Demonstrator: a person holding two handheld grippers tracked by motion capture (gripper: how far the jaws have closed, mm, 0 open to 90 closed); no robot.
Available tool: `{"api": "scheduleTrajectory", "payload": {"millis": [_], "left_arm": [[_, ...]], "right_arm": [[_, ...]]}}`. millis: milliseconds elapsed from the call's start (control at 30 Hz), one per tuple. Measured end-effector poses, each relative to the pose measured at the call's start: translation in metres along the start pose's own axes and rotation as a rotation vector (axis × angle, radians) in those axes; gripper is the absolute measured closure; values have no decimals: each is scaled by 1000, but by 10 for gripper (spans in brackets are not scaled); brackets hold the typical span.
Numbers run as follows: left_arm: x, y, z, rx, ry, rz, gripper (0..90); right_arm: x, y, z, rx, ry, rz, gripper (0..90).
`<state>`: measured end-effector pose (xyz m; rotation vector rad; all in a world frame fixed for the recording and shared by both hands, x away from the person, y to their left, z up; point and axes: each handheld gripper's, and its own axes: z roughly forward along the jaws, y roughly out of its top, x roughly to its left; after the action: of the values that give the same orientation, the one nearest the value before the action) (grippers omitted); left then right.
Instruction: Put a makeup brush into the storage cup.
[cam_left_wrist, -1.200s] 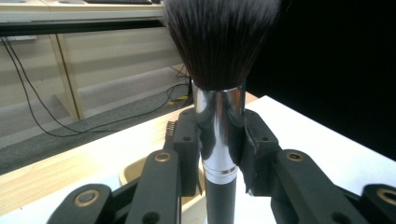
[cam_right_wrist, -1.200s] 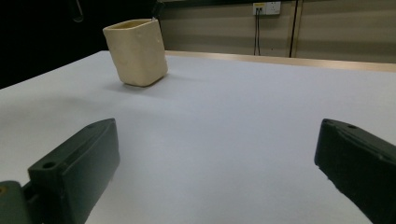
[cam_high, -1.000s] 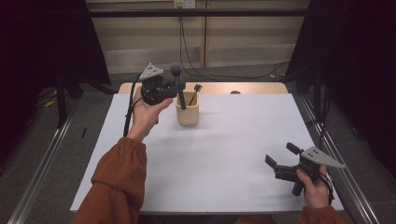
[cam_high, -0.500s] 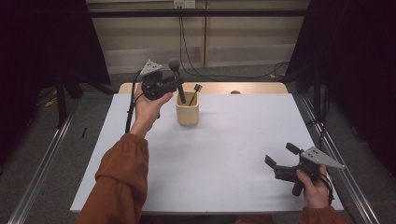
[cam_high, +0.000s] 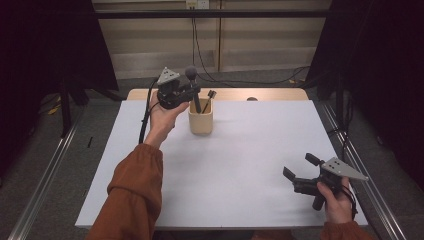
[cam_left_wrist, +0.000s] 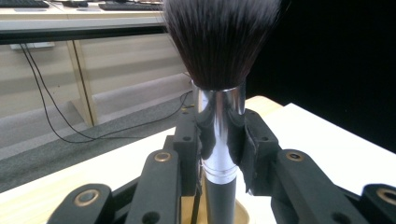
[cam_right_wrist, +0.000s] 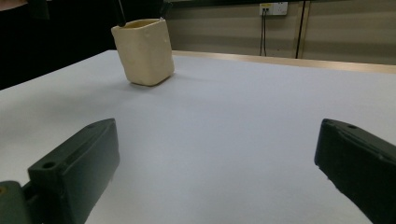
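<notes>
Black-bristled brush (cam_high: 193, 87), clamped in left tongs (cam_high: 186, 93), had sunk toward the cup (cam_high: 201, 121), nearly stowed; right tongs (cam_high: 299, 169) stood apart.

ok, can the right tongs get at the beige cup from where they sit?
Probably yes: bare white table lies between the open right tongs and the cup, though the left tongs hold a brush over it.
</notes>
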<state>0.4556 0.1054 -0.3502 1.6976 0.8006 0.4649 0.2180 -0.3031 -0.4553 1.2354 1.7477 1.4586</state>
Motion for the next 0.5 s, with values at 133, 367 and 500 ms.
{"api": "scheduleTrajectory", "payload": {"millis": [133,367,500], "left_arm": [[-1,0,1,-12,-3,11,710],[3,-5,4,0,6,3,711],[3,-9,7,20,3,14,710]], "right_arm": [[0,0,-1,-4,1,0,0],[0,0,0,-4,2,0,0],[0,0,0,-4,2,0,0]]}}
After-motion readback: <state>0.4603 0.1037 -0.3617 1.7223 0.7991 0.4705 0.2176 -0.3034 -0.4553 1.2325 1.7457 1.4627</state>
